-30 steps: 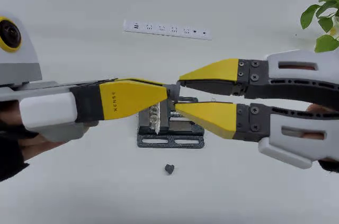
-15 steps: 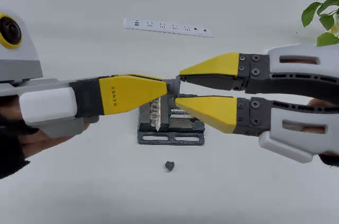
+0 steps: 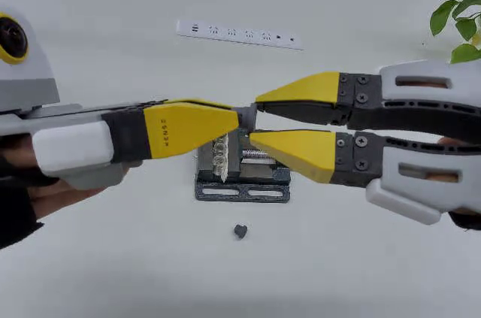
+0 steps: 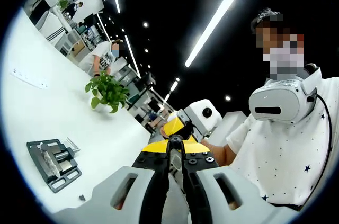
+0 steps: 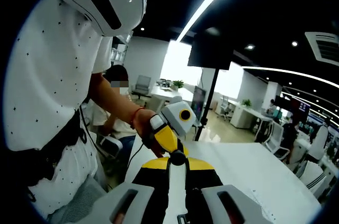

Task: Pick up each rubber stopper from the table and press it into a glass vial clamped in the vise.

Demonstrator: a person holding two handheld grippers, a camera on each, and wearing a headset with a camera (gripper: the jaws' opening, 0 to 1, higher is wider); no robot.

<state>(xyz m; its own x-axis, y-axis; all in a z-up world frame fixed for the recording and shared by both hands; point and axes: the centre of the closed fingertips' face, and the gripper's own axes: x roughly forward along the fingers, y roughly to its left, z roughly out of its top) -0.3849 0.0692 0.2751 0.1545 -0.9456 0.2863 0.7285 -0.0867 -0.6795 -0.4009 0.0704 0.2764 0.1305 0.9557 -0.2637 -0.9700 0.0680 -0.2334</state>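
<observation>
My left gripper (image 3: 237, 121) comes in from the left, shut on a small grey rubber stopper (image 3: 246, 116) held above the vise (image 3: 242, 192). My right gripper (image 3: 253, 119) reaches in from the right and stands open, its yellow jaws above and below the stopper. Glass vials (image 3: 219, 157) stand in a row clamped in the dark vise. A second dark stopper (image 3: 240, 231) lies on the table in front of the vise. In the left gripper view the left gripper (image 4: 175, 145) pinches the stopper, with the vise (image 4: 53, 163) far left. In the right gripper view the stopper (image 5: 178, 157) sits between the right gripper's (image 5: 177, 164) tips.
A white power strip (image 3: 239, 34) lies at the back of the white table (image 3: 135, 258). A green plant (image 3: 458, 21) stands at the right edge. In the left gripper view a person with a headset (image 4: 283, 102) stands close behind.
Both grippers have risen slightly above the vise, keeping the stopper between them. The vise and the loose stopper have not moved.
</observation>
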